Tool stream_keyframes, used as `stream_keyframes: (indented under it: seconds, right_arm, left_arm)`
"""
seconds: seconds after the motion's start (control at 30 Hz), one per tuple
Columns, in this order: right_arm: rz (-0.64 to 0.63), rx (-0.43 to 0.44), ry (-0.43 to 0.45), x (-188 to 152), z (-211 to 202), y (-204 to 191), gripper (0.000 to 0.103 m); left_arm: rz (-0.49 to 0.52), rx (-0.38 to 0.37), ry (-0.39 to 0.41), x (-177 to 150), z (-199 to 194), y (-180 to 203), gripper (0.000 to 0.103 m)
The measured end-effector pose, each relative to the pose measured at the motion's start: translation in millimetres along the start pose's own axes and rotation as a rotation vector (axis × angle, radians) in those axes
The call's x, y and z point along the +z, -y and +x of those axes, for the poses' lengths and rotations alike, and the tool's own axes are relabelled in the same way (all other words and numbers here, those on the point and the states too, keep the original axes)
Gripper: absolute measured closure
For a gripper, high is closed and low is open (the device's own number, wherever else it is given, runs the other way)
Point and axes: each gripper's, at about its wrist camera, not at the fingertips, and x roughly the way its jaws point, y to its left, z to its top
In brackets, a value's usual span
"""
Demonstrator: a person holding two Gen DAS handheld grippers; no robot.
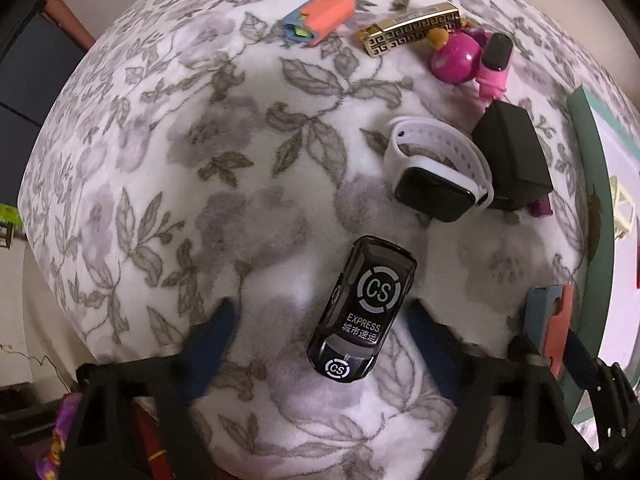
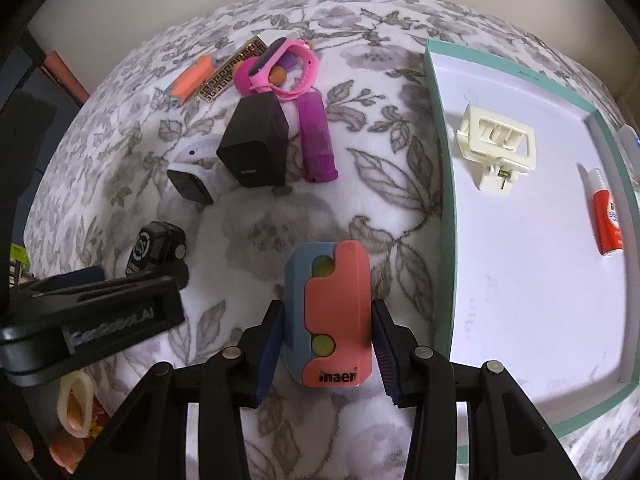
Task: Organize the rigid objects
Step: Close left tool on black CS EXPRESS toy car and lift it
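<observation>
A black toy car [image 1: 362,308] marked "CS EXPRESS" lies on the floral blanket [image 1: 260,140]. My left gripper [image 1: 322,312] points straight down over it, open, one blue finger on each side and clear of the car's flanks. In the right wrist view the car [image 2: 156,248] sits just beyond the left gripper's black body. My right gripper [image 2: 327,307] is shut on a pink-and-blue case [image 2: 326,320], pads pressed on its two long sides, just left of the tray. That held case [image 1: 548,328] also shows at the right of the left wrist view.
A teal-rimmed white tray [image 2: 436,160] on the right holds a cream hair claw [image 2: 496,148] and a red-and-white tube [image 2: 606,216]. Further back lie a white smartwatch [image 1: 436,172], black charger [image 1: 512,160], purple tube [image 2: 316,140], pink watch [image 2: 280,64], gold box [image 1: 412,30] and a second pink-and-blue case [image 1: 320,16].
</observation>
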Motion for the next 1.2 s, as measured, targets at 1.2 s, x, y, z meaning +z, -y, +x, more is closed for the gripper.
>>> stream_keyframes:
  seconds: [1.2]
  right_arm:
    - [-0.094,-0.094,0.017,-2.1,3.9,-14.0,0.058]
  left_arm:
    - [0.142,-0.003,0.041,-1.8,-12.3,52.3,0.064]
